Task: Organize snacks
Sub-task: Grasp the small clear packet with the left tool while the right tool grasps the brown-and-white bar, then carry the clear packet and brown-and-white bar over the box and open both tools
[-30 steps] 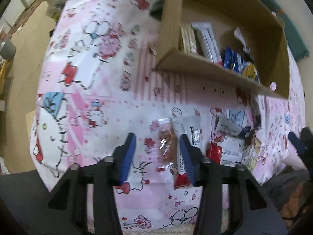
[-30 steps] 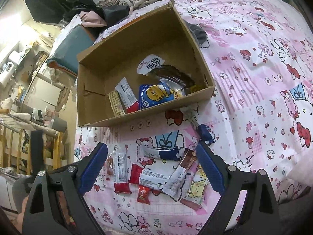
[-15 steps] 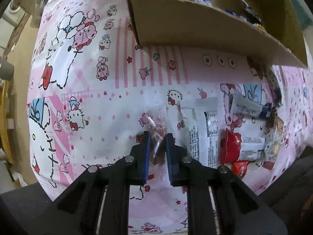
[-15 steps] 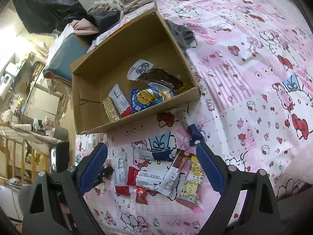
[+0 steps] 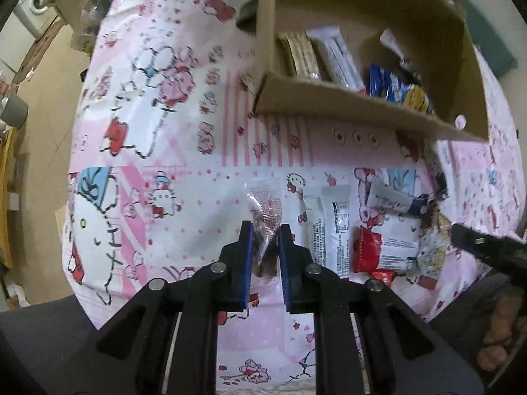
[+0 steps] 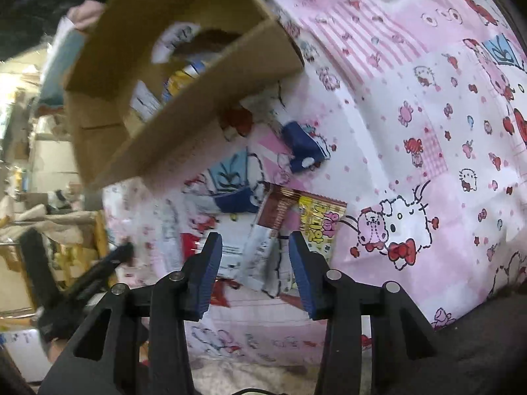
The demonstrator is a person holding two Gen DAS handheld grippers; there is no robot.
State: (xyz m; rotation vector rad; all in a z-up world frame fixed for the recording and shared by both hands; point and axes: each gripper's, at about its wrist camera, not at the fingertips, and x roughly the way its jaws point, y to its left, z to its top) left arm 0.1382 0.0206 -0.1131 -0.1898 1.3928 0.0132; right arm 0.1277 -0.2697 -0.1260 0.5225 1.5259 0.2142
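My left gripper (image 5: 265, 230) is shut on a clear-wrapped brown snack (image 5: 266, 217) and holds it over the pink bedsheet. A cardboard box (image 5: 329, 105) with several snacks inside stands beyond it. My right gripper (image 6: 253, 240) is open, low over the pile of loose snacks, with a white and brown packet (image 6: 263, 250) between its fingers and a yellow packet (image 6: 321, 223) beside the right one. The box also shows in the right wrist view (image 6: 184, 131), at upper left.
Loose packets lie on the sheet: white ones (image 5: 329, 227), a red one (image 5: 367, 253), blue ones (image 6: 303, 148). The right gripper's tip (image 5: 477, 243) shows at the left view's right edge. The bed edge and floor (image 5: 42, 131) are at left.
My left gripper closed on the clear-wrapped snack and has lifted it off the sheet. My right gripper dropped toward the snack pile and narrowed around the white and brown packet.
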